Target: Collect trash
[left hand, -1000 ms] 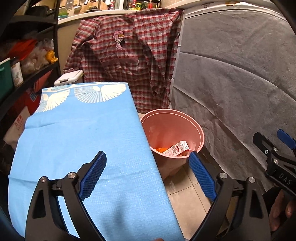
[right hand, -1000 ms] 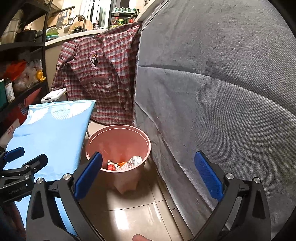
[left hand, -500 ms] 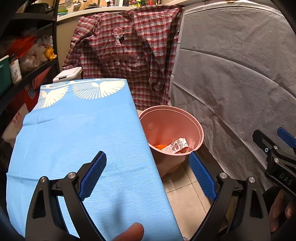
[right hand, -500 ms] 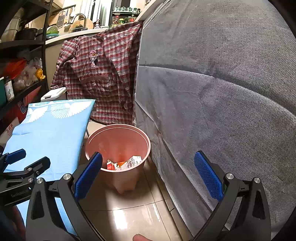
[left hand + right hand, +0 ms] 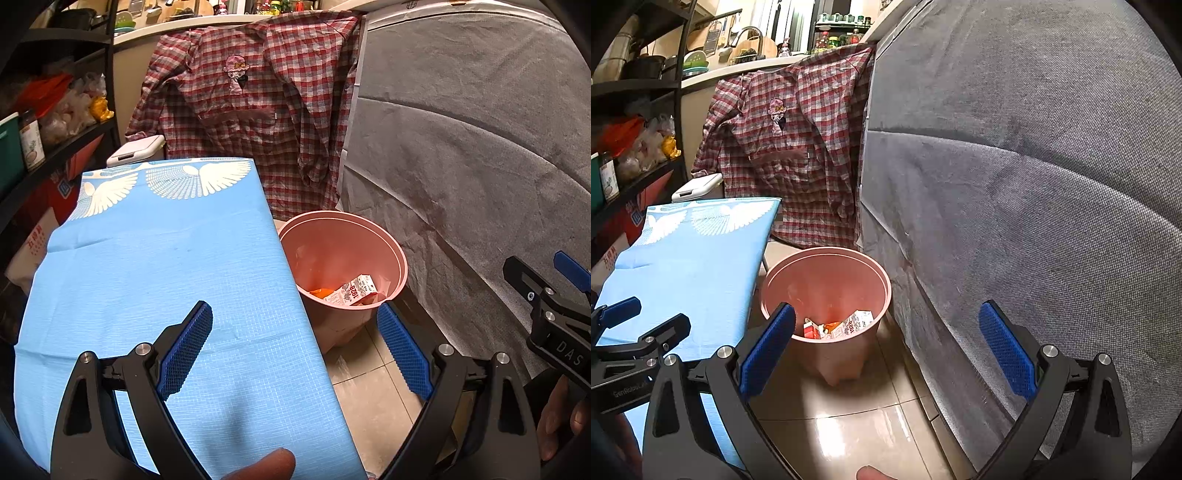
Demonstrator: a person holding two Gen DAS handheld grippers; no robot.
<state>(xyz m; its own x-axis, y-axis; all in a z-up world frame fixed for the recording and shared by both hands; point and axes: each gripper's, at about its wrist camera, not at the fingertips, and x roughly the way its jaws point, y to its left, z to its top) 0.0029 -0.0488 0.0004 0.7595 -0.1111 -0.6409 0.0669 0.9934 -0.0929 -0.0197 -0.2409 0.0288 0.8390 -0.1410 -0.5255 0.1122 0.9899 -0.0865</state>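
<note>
A pink bin (image 5: 400, 264) (image 5: 827, 354) stands on the tiled floor beside a table covered with a blue cloth (image 5: 147, 280) (image 5: 683, 258). Inside the bin lie a white carton (image 5: 352, 291) (image 5: 855, 323) and orange and red wrappers (image 5: 812, 330). My left gripper (image 5: 293, 343) is open and empty, over the cloth's right edge near the bin. My right gripper (image 5: 886, 349) is open and empty, above the floor in front of the bin. Each gripper shows at the edge of the other's view.
A grey fabric cover (image 5: 480, 147) (image 5: 1034, 184) rises right of the bin. A red plaid shirt (image 5: 251, 103) (image 5: 790, 147) hangs behind it. Dark shelves with jars and bags (image 5: 44, 110) stand at the left. A white lidded box (image 5: 135, 151) sits behind the table.
Both views have shifted slightly; the bin and table sit a little lower and closer in the frames. Both grippers stay open and empty.
</note>
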